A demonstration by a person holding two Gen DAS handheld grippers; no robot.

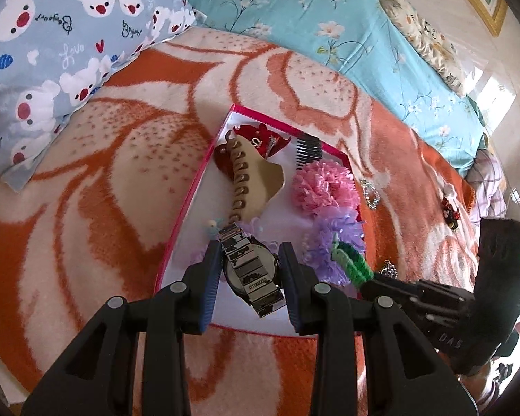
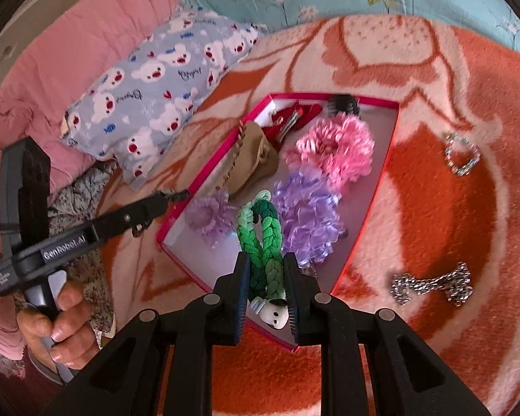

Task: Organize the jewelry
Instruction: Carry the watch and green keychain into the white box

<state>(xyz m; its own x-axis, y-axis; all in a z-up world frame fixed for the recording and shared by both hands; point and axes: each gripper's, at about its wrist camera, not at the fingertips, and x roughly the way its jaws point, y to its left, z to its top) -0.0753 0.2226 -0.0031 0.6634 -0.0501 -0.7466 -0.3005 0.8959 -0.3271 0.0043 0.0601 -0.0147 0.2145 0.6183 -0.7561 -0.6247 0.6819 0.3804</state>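
A pink-rimmed white box (image 1: 187,204) lies on an orange and cream blanket. My left gripper (image 1: 249,260) is shut on a metal wristwatch (image 1: 249,267) over the box's near end. My right gripper (image 2: 267,270) is shut on a green braided hair tie (image 2: 263,239) with a small white figure (image 2: 275,315), over the box (image 2: 381,180). In the box lie a pink flower scrunchie (image 1: 322,183), a purple one (image 1: 336,242), a tan hair claw (image 1: 253,180), a red clip (image 1: 263,138) and a black comb (image 1: 308,149).
On the blanket right of the box lie a crystal bracelet (image 2: 462,154), a silver chain (image 2: 433,284) and a small red-black charm (image 1: 450,211). A bear-print pillow (image 1: 62,52) and a teal floral quilt (image 1: 329,24) lie behind. A hand (image 2: 59,319) holds the left gripper.
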